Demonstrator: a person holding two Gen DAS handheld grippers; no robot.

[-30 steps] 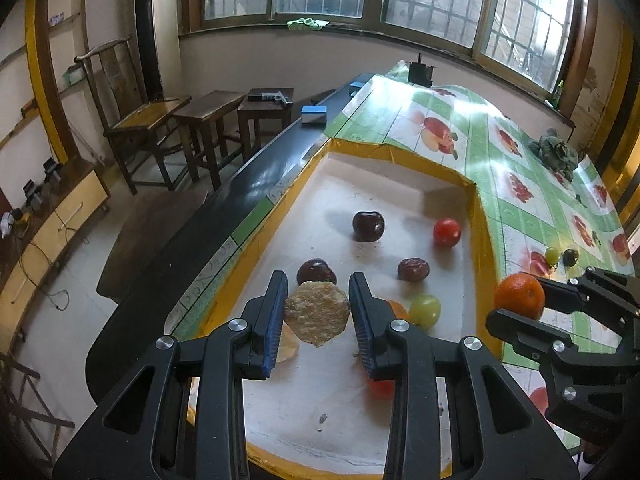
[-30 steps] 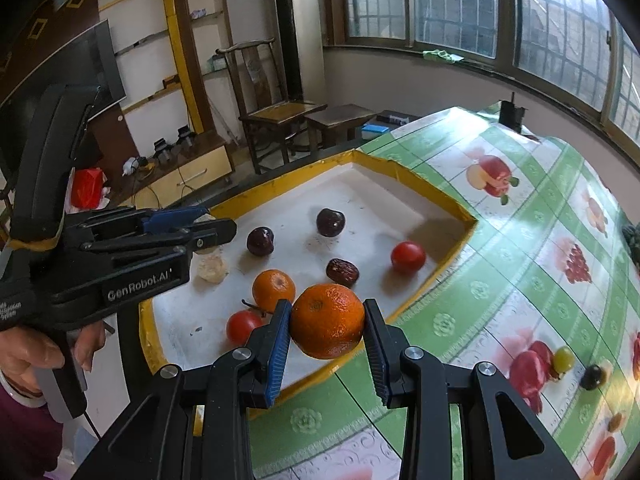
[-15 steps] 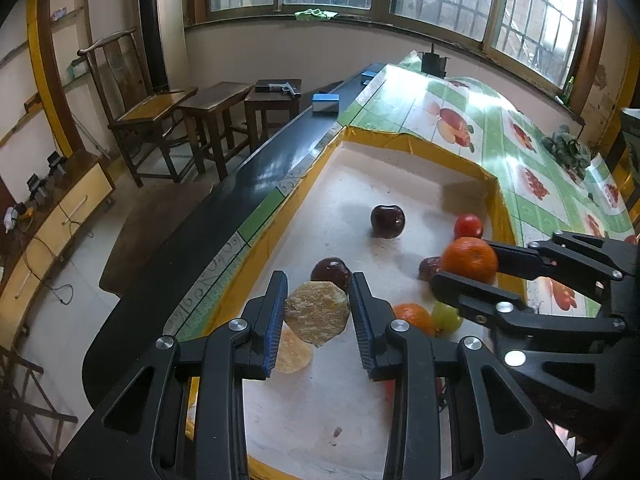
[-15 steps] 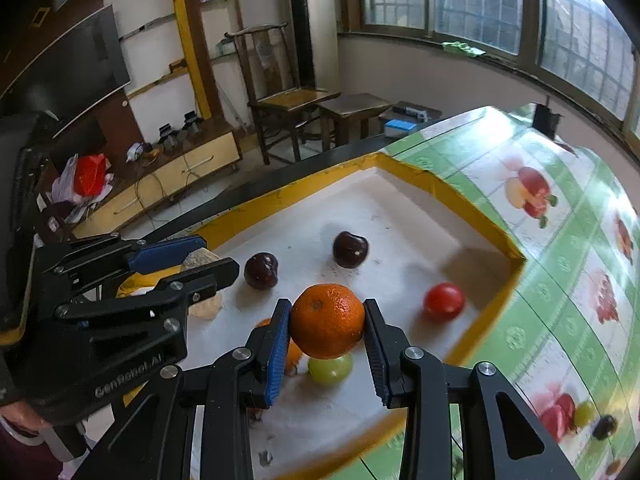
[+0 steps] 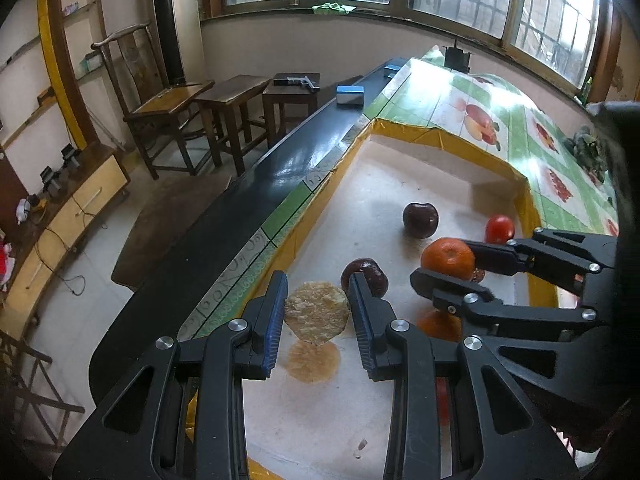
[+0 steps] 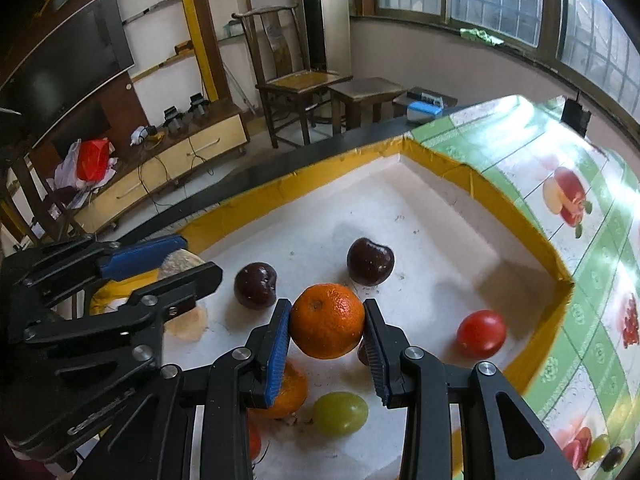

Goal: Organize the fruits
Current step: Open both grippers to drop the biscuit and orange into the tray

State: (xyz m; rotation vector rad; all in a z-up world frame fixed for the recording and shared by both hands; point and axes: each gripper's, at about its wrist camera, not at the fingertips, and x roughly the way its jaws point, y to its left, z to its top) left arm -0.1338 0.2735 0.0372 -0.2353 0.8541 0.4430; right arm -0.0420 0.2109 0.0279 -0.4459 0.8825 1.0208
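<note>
Fruit lies in a white tray point(image 5: 400, 176) with a yellow rim, sunk in a table with a fruit-print cloth point(image 5: 480, 120).

Left wrist view: the left gripper point(image 5: 318, 312), low in the frame's middle, pinches a pale, rough slice point(image 5: 317, 312) between its blue pads, held above the tray floor. A second slice point(image 5: 313, 361) lies on the floor just below it in the frame. A dark plum point(image 5: 366, 276) sits just behind the right finger; another plum point(image 5: 420, 219) lies further up, with a tomato point(image 5: 499, 229) to its right. At centre right the right gripper point(image 5: 448, 266) pinches an orange point(image 5: 448, 258) over the tray, and a second orange point(image 5: 438, 324) shows beneath it.

Right wrist view: the right gripper point(image 6: 327, 322) clamps the orange point(image 6: 327, 320) in mid-frame, above the tray point(image 6: 440, 200). Two plums point(image 6: 256, 286) point(image 6: 370, 261) lie behind it, the tomato point(image 6: 481, 334) to the right, a green grape point(image 6: 340, 413) and the other orange point(image 6: 286, 394) below. The left gripper point(image 6: 176, 264) enters from the left, with its slice point(image 6: 178, 264) between the pads.
</note>
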